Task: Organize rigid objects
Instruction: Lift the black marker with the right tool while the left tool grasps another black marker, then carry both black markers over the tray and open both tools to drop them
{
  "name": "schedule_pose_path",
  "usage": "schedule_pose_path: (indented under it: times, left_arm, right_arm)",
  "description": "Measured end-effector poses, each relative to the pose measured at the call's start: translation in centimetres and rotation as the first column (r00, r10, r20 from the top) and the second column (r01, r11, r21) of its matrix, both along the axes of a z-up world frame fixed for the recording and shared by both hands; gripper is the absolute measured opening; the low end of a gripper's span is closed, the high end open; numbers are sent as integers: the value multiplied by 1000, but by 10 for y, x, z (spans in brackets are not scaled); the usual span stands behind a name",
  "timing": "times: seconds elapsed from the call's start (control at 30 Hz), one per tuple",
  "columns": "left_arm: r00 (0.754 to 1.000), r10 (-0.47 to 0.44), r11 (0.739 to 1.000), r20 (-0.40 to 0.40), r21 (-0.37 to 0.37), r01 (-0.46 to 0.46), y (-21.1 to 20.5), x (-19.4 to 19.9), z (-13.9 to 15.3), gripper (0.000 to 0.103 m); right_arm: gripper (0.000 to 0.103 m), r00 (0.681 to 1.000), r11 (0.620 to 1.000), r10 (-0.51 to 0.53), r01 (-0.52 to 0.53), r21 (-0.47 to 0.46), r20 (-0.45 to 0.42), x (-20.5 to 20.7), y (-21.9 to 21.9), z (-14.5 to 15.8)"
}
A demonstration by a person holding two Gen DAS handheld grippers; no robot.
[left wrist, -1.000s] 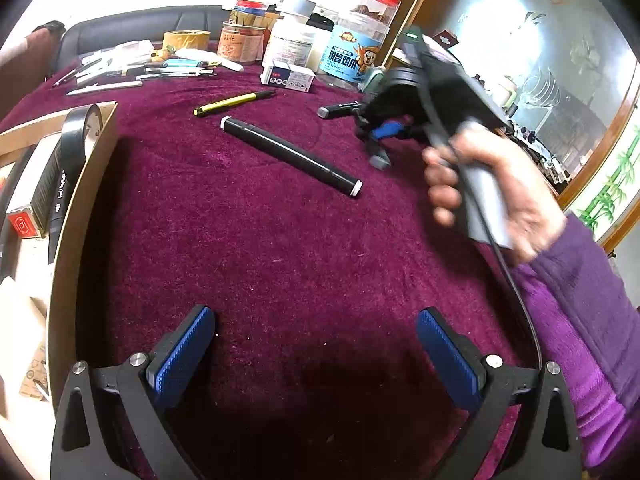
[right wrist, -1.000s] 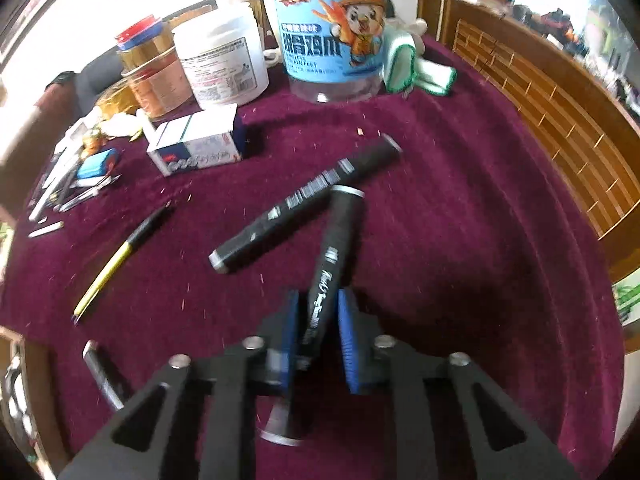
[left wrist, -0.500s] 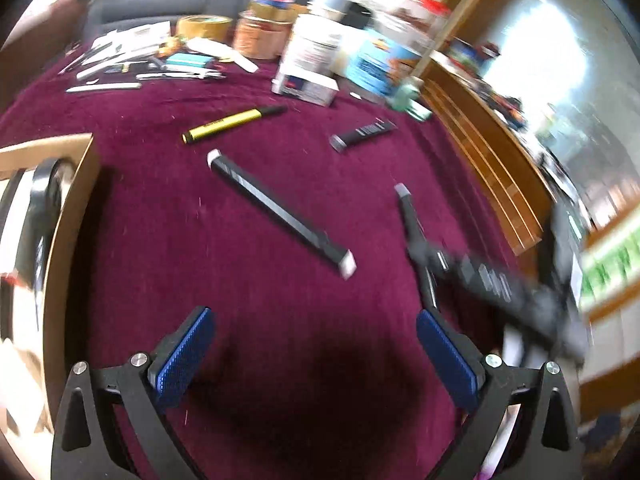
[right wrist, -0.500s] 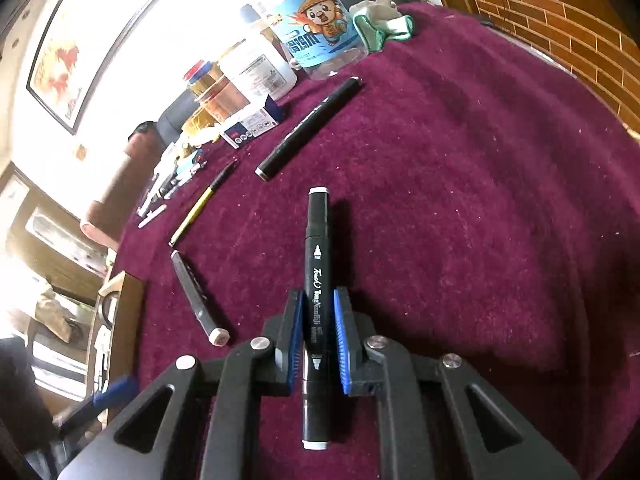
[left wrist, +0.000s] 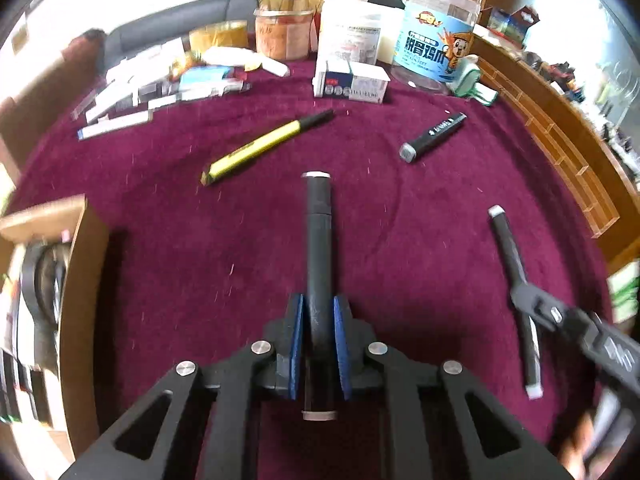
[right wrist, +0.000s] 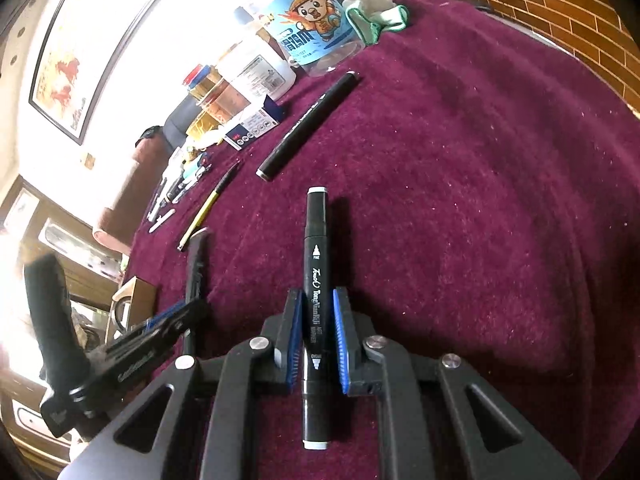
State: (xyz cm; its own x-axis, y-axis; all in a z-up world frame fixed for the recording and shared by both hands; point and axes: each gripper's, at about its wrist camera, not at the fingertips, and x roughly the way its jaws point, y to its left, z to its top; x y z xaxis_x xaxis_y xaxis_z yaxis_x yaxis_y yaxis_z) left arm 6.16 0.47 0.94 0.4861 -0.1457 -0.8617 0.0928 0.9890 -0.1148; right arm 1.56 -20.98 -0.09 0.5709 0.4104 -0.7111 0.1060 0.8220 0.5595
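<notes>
Left gripper [left wrist: 319, 344] is clamped on a plain black marker [left wrist: 318, 248] – blue pads [left wrist: 297, 344] press its lower barrel from both sides, and the marker points straight ahead over the maroon cloth [left wrist: 200, 280], white cap end farthest out. Right gripper [right wrist: 316, 344] is likewise clamped, on a second black marker w/ white lettering [right wrist: 316, 280]; pads squeeze it around mid-barrel, one end sticking back between the arms, the other pointing fwd. In the left view that same right gripper [left wrist: 528, 308] shows at the right edge w/ its marker held across it; in the right view the left gripper [right wrist: 176, 316] shows at the left, blurred.

To the left sits a cardboard box [left wrist: 82, 280] w/ a roll of black tape [left wrist: 40, 280] standing inside. Further out on the cloth lie a yellow-and-black pen [left wrist: 260, 148] and a third black marker [left wrist: 434, 136], well apart from each other – both loose. Beyond them, a small white carton [left wrist: 352, 84], then a row of jars at the back: a blue-label tub w/ a cartoon [left wrist: 434, 48], a white tub [left wrist: 352, 36], an orange-brown jar [left wrist: 284, 32]. A pale green-trimmed rag [right wrist: 376, 12] lies just beside the blue tub. Far left back: a heap of white sticks & small packets [left wrist: 160, 80], too blurred to sort out.
</notes>
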Motion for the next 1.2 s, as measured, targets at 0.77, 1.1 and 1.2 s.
schedule_pose_path:
  times: [0.77, 1.1, 1.2]
  left_arm:
    - [995, -22, 1000, 100, -11, 23, 25, -74, 15, 14]
    - [987, 14, 988, 161, -155, 12, 71, -133, 48, 14]
    - [979, 43, 990, 200, -142, -15, 96, -153, 59, 14]
  right_arm:
    - [30, 998, 999, 20, -18, -41, 60, 2, 10, 3]
    - [34, 994, 964, 52, -25, -263, 96, 1, 39, 10]
    - [30, 995, 941, 48, -16, -337, 87, 3, 48, 12]
